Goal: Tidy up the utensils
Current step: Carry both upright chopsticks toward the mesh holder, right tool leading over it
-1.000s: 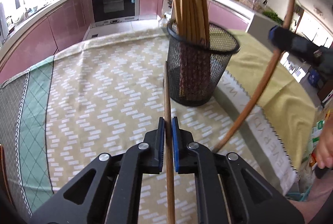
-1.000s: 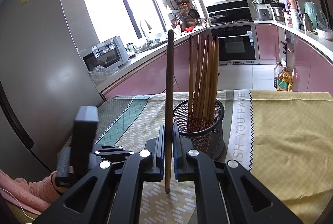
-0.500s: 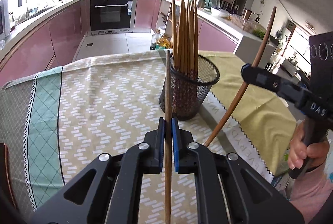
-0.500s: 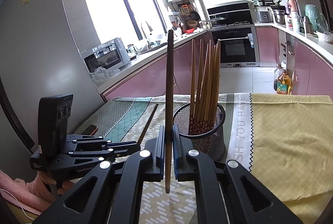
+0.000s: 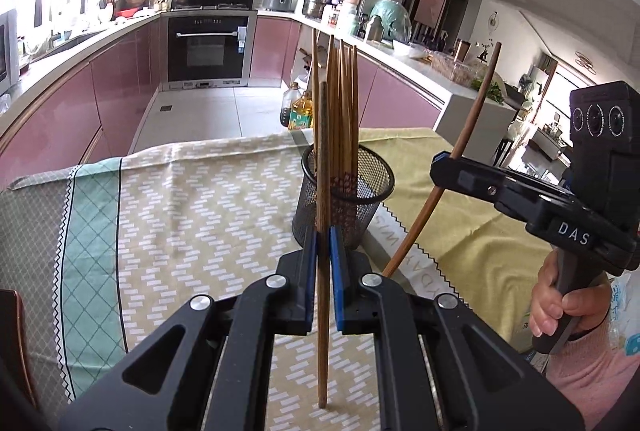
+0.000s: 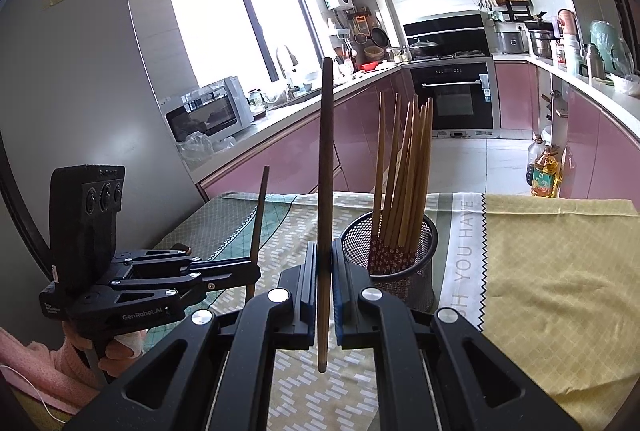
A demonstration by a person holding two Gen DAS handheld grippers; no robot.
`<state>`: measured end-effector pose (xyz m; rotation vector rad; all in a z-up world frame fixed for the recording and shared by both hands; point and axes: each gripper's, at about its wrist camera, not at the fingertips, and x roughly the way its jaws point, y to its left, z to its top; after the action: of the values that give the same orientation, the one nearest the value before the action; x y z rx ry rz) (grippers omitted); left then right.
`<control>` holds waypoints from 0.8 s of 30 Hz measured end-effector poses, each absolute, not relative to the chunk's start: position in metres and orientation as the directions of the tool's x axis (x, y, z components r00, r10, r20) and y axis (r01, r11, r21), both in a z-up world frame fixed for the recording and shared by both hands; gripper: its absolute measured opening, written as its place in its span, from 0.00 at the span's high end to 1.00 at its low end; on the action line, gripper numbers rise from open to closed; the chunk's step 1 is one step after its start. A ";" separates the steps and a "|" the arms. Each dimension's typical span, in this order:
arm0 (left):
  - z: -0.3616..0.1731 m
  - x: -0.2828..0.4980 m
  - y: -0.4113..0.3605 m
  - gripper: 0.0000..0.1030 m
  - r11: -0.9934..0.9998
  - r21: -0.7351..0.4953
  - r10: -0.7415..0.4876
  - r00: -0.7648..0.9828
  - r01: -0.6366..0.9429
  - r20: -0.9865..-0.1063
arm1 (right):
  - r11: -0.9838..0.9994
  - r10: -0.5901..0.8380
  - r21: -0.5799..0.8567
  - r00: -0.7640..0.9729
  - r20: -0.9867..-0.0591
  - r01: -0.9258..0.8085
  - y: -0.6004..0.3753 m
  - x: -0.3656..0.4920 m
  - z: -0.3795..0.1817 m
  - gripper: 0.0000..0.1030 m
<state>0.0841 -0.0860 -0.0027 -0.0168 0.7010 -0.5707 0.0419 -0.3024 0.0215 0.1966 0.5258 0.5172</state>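
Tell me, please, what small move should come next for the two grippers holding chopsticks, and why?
Probably carry the left gripper forward and up over the mesh holder, then lower its chopstick in. Both grippers are shut on one upright chopstick each, the holder already has a bundle, and the right gripper with its chopstick sits equally near, so either could go first.

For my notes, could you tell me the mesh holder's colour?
Black mesh holder, clearest in the right wrist view.

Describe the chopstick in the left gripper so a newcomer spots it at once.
On the patterned tablecloth stands a black wire-mesh cup of wooden chopsticks. Just before it, the left gripper pinches one dark brown chopstick upright; unlike the bundled ones, it is outside the cup.
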 end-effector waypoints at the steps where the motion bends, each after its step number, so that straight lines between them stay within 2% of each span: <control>1: -0.001 0.084 -0.086 0.93 0.847 -0.203 -0.504 0.619 0.492 -0.602 | 0.854 0.518 0.307 0.741 -0.427 -0.420 -0.303 0.042 0.022 0.94; 24: 0.029 0.080 -0.079 0.93 0.835 -0.209 -0.534 0.653 0.510 -0.537 | 0.867 0.498 0.255 0.770 -0.399 -0.429 -0.300 0.040 0.044 0.94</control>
<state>0.0799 -0.0787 0.0287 -0.0409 0.6226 -0.5920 0.0403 -0.3002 0.0444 0.1522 0.4744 0.5046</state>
